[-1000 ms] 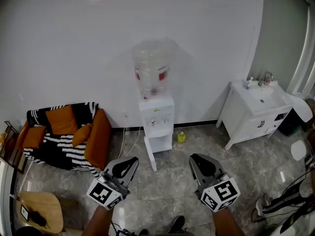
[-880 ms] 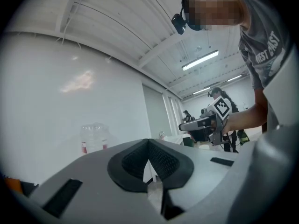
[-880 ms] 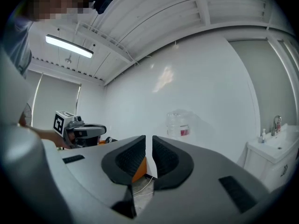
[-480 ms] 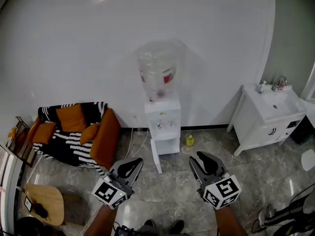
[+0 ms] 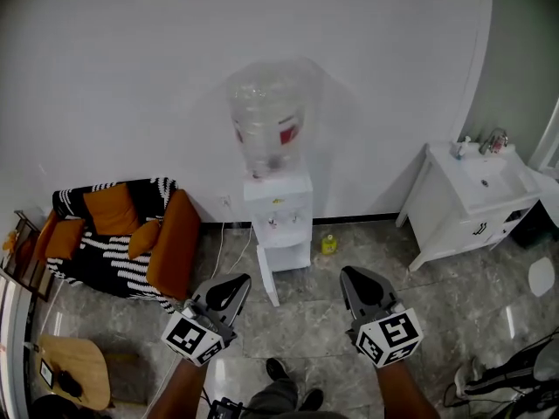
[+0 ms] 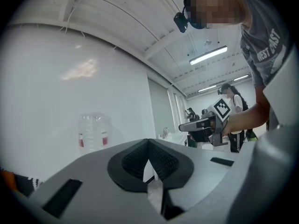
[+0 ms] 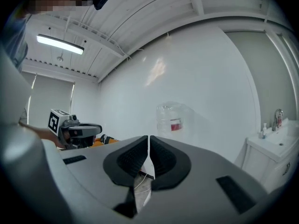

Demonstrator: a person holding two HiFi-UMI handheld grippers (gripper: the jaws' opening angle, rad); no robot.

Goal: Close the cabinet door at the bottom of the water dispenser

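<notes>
Cabinet door stands open off the water dispenser, ahead between the left hand-held gripper and right hand-held gripper, both pressed together, empty. Bare floor between; armchair left, sink cabinet right.

The water dispenser stands against the wall, a water bottle on top, its cabinet door swung out frontward. An armchair sits left of it, a small bottle on the floor just right, a sink cabinet farther right.
</notes>
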